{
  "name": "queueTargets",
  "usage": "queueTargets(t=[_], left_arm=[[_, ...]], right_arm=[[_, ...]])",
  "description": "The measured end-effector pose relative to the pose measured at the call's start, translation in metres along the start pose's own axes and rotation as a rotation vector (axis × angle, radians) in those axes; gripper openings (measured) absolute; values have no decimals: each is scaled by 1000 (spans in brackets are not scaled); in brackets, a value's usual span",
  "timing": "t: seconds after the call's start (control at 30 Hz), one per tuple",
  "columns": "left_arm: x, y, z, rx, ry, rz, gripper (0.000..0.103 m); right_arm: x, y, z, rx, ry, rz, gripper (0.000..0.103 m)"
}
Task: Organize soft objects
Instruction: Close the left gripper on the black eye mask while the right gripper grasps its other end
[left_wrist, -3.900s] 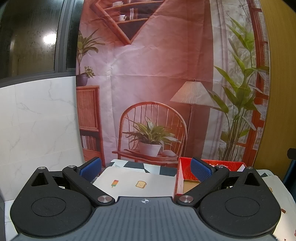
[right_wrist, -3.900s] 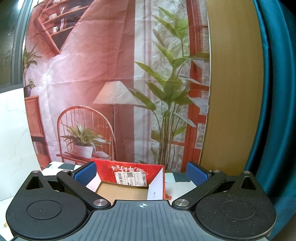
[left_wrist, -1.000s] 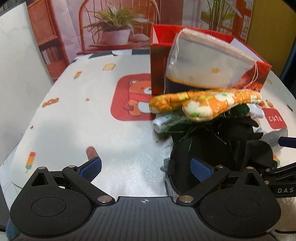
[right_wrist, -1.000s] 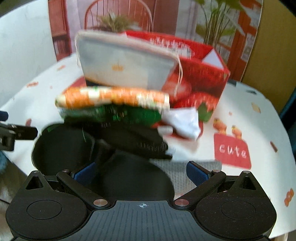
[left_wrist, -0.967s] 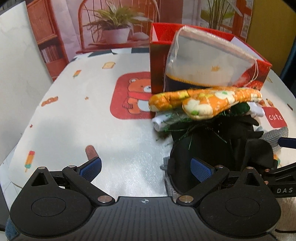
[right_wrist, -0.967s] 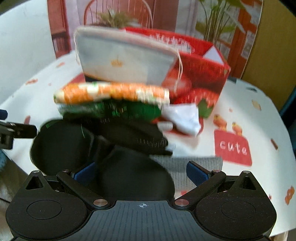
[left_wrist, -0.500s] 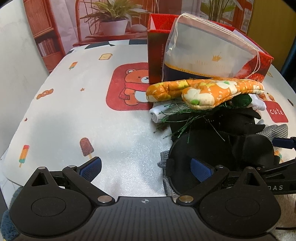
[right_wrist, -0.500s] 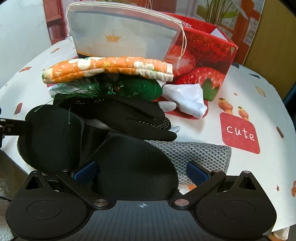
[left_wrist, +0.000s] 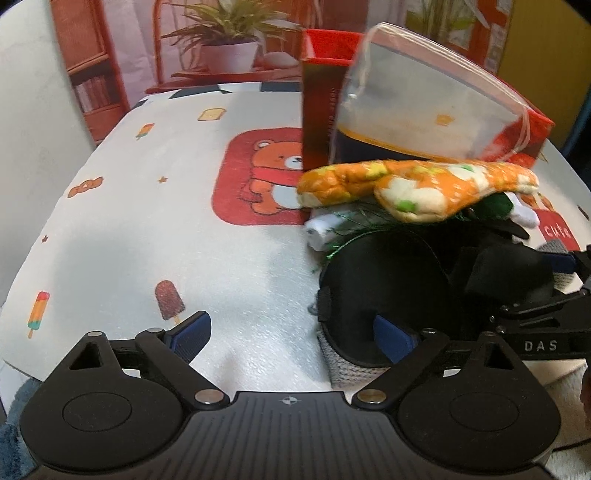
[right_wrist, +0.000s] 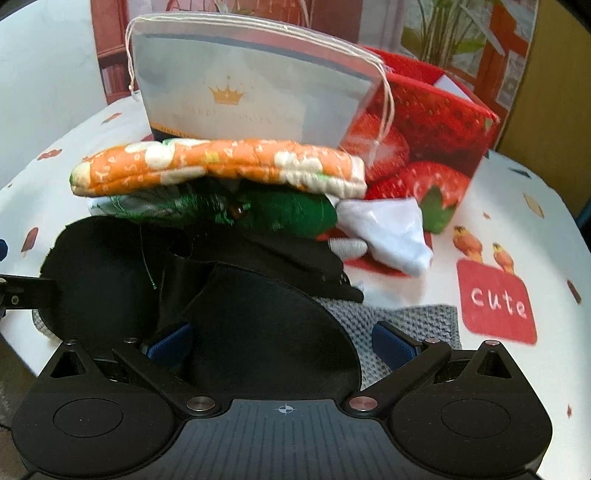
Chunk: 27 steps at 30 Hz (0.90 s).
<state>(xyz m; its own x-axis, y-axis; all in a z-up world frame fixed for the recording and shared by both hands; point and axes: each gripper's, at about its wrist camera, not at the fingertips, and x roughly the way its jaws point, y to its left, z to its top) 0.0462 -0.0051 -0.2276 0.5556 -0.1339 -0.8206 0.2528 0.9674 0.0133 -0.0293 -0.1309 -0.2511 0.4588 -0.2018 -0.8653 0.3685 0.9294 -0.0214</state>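
Approach step, nothing gripped. Right gripper (right_wrist: 282, 345) jaws apart, straddling the black eye mask (right_wrist: 258, 325) atop the soft pile. Left gripper (left_wrist: 291, 334) jaws apart, mask's other lobe at its right finger. Next: likely clamp, lift toward the strawberry box (right_wrist: 424, 140) ahead.

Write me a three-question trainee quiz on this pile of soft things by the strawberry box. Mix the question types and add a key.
1. True or false: the orange mitt lies on top of the pile.
2. Which item lies between the right gripper's open fingers? A) black eye mask B) white cloth C) pouch
3. Fill in: the pouch leans against the red ____.

Key: 1 true; 2 A; 3 box.
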Motion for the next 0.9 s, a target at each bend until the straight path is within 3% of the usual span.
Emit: queueTargets(t=[0.1,0.17,0.33,0.5,0.63,0.9], left_arm=[[0,5,0,-34,-10,-30,91],[-2,6,0,-40,-31,-74,76],[-2,2,-1,-26,-50,-133,57],[5,6,-3,-52,-36,-182,50],[13,8,-4,-65,-19,-197,25],[25,12,-5,-94,6,-192,23]], right_arm=[[3,0,1,-4,-23,5,103],[2,-2,-2,6,-34,14,103],[0,-13,-10,62,-47,54,103],[-3,-15,-14,60,-58,56,103],[-4,-13,-17,61,-64,55,103],[-24,-15,-25,70,-66,67,103]])
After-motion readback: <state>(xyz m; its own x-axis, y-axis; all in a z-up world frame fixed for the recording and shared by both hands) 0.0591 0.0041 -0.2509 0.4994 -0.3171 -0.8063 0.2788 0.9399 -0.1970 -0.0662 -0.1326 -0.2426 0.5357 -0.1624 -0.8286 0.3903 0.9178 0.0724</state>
